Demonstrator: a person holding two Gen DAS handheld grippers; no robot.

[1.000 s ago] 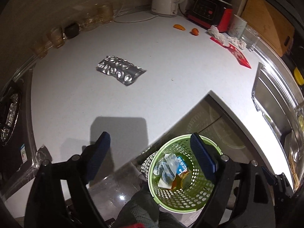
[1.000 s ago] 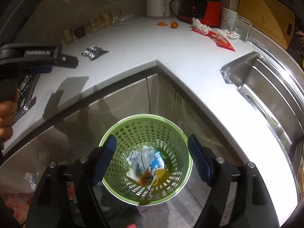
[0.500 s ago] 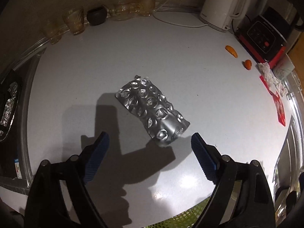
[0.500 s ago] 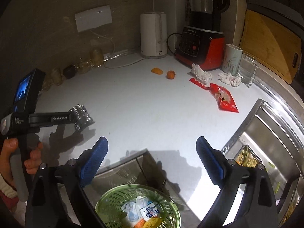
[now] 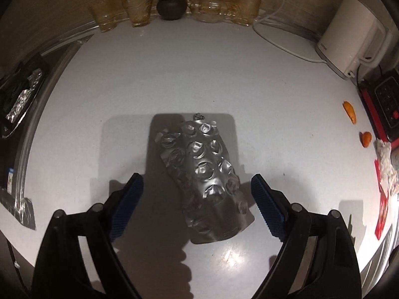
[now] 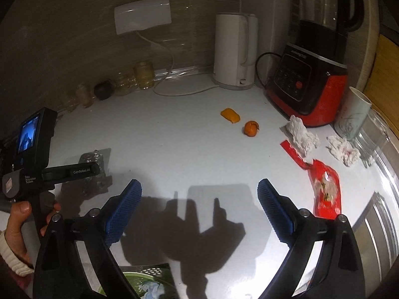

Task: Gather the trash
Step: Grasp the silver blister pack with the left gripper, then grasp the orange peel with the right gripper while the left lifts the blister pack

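Observation:
A crumpled silver blister pack (image 5: 204, 174) lies on the white counter (image 5: 174, 79). My left gripper (image 5: 197, 186) is open, just above it, with its blue fingers on either side of the pack. My right gripper (image 6: 199, 194) is open and empty over the counter. The left gripper's body (image 6: 49, 172) shows at the left of the right wrist view, over the blister pack (image 6: 93, 172). Two orange peel pieces (image 6: 230, 115) (image 6: 251, 128), a red wrapper (image 6: 321, 184) and crumpled tissues (image 6: 301, 137) lie at the right. The green trash basket (image 6: 144, 284) shows at the bottom edge.
A white kettle (image 6: 235, 52), a red and black blender (image 6: 309, 77), a cup (image 6: 352, 114) and a glass (image 6: 374, 137) stand at the back right. Small glass jars (image 5: 139, 5) line the back wall. The sink (image 6: 381, 224) is at the right.
Both grippers rose from the basket to the counter. My left gripper moved forward until the blister pack lies between its open fingers. My right gripper moved in over the counter.

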